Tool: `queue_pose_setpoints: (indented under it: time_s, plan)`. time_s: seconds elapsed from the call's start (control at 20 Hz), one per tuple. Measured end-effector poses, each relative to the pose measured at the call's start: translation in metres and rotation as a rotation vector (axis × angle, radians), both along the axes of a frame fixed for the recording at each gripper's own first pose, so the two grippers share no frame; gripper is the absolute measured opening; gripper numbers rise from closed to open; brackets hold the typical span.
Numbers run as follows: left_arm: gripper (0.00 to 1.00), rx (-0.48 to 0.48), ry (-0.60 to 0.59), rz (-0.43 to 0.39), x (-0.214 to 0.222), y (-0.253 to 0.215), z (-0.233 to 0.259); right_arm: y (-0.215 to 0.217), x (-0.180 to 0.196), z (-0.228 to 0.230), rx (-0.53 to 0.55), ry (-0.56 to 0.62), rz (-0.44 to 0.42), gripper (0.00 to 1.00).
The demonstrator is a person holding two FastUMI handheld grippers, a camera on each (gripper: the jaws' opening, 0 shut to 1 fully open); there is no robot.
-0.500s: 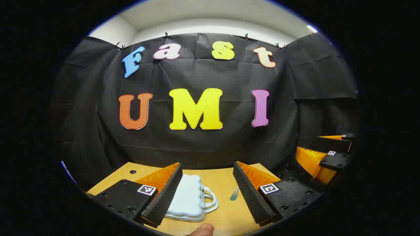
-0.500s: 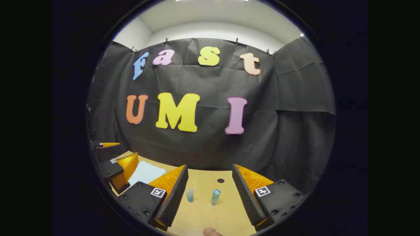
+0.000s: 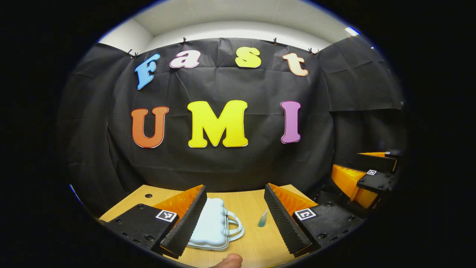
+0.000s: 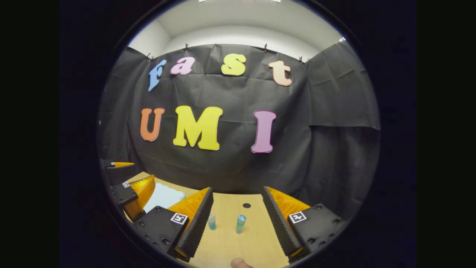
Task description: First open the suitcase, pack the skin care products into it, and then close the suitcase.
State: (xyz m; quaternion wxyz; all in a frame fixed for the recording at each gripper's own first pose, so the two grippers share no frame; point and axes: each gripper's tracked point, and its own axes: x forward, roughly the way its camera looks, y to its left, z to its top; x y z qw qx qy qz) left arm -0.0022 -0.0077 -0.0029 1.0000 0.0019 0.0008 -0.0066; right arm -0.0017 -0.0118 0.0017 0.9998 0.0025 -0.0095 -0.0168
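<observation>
Wooden table (image 3: pixel 249 201) is running under both views, backed by the booth's black cloth wall (image 3: pixel 223 163). Nearest in the left gripper view, the left gripper (image 3: pixel 235 216) is hovering with its fingers spread wide and gripping nothing. Between them the pale blue suitcase (image 3: pixel 212 227) is lying flat and closed (handle pointing right), with a small tube (image 3: pixel 263 219) just beside it. Farther right, the right gripper (image 3: pixel 366 178) is showing. In the right gripper view its fingers are also standing apart, framing the tube (image 4: pixel 212 221) and a teal bottle (image 4: pixel 241 224) standing upright.
</observation>
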Motion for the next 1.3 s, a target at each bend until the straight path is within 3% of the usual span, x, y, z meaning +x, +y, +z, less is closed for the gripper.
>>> queue_pose_setpoints:
  time_s: [0.45, 0.9, 1.1, 1.3]
  plan:
    - [0.99, 0.031, 0.006, 0.054, 0.007, 0.014, -0.014, -0.009, 0.004, -0.006, -0.018, 0.007, -0.005, 0.8]
    - [0.99, 0.499, 0.062, 0.164, 0.043, 0.053, -0.108, -0.06, 0.022, -0.031, -0.008, 0.034, -0.036, 0.8]
    - [0.99, 0.719, 0.105, 0.152, 0.059, 0.046, -0.146, -0.08, 0.033, -0.045, -0.001, 0.053, -0.033, 0.8]
    - [0.98, 0.849, 0.154, 0.118, 0.077, 0.026, -0.184, -0.101, 0.052, -0.061, 0.008, 0.083, -0.024, 0.8]
